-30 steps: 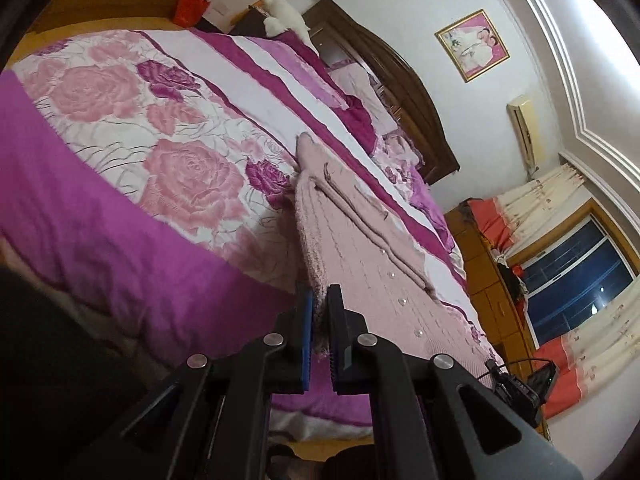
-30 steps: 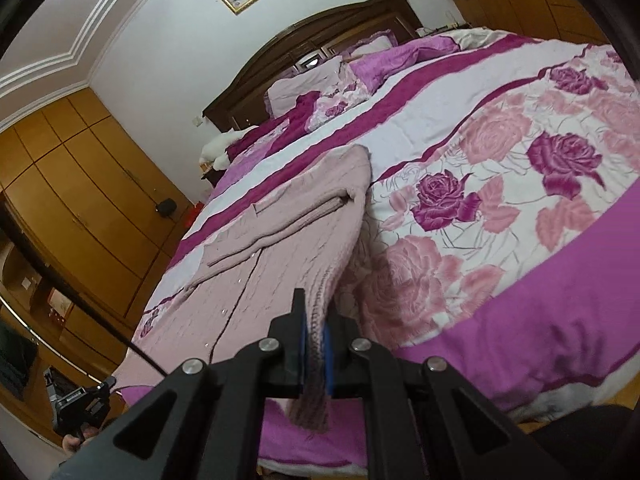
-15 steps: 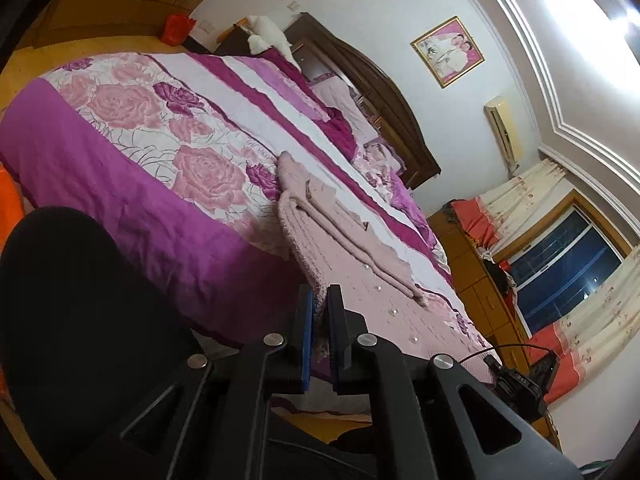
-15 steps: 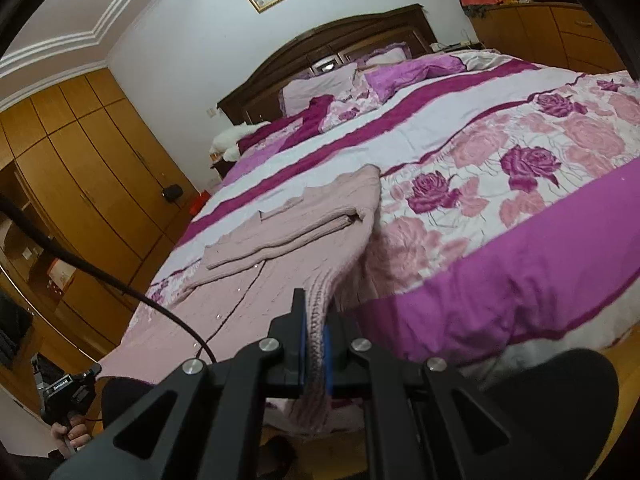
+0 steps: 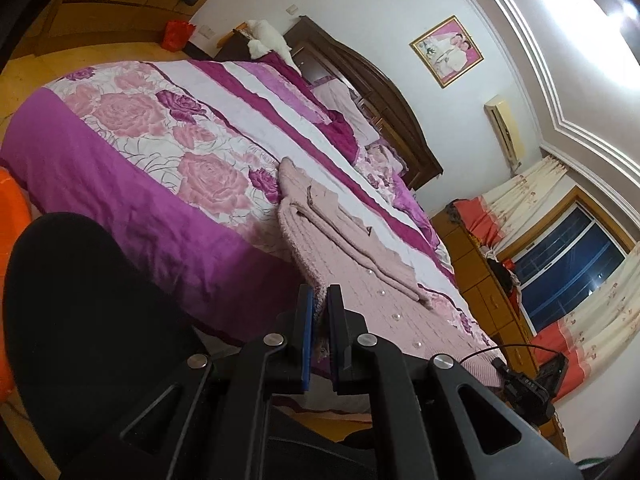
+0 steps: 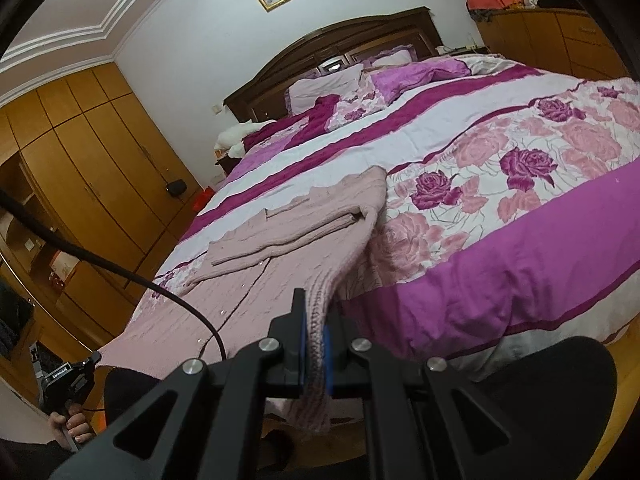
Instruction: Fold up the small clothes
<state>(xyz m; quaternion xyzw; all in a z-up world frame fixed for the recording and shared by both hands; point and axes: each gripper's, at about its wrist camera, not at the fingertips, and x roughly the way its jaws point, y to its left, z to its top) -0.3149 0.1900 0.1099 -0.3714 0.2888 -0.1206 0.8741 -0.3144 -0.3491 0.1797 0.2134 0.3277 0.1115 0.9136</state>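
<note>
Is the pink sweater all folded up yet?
Only partly folded. The sweater lies long on the bed, sleeves folded across it, buttons showing, each gripper pinching a bottom corner.

Two fisheye wrist views, both low at the foot of the bed point(image 5: 120, 168), look along their own fingers toward the headboard point(image 6: 360, 40). The left view tilts and faces the window point(image 5: 568, 264); the right faces the wardrobe point(image 6: 80, 168). Both share the cardigan point(image 6: 280, 240), bedspread and a framed picture point(image 5: 446, 51), probably a portrait.
</note>
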